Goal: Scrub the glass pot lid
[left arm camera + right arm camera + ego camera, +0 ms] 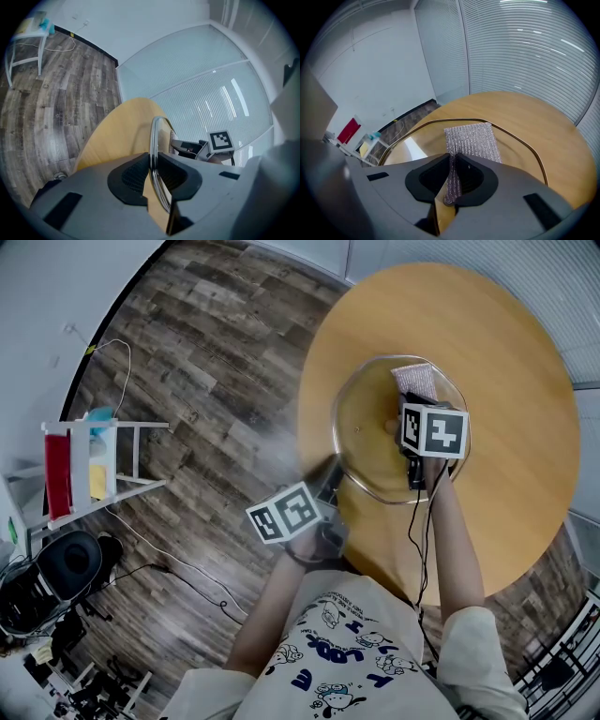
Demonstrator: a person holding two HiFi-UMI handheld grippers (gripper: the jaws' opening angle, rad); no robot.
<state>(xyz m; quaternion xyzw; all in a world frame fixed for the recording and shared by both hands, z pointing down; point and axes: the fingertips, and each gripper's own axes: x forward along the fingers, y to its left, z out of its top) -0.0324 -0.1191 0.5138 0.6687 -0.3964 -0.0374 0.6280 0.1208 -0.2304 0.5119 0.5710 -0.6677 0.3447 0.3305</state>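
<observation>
Now the left gripper [153, 172] clamps the glass pot lid [361, 442] by its rim and the right gripper [451, 180] pinches the scouring cloth [471, 138]; hard scrubbing could wrench the lid free.

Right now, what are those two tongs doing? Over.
Left tongs clamp glass pot lid by rim. Right tongs pinch silver scrub pad, laid on lid. Nothing obstructing.

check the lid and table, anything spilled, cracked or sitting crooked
Nothing stands out. The glass pot lid lies on the round table, no cracks or spills visible. The left gripper clamps its metal rim; the right gripper pinches a silvery scrub pad that rests on the glass.
</observation>
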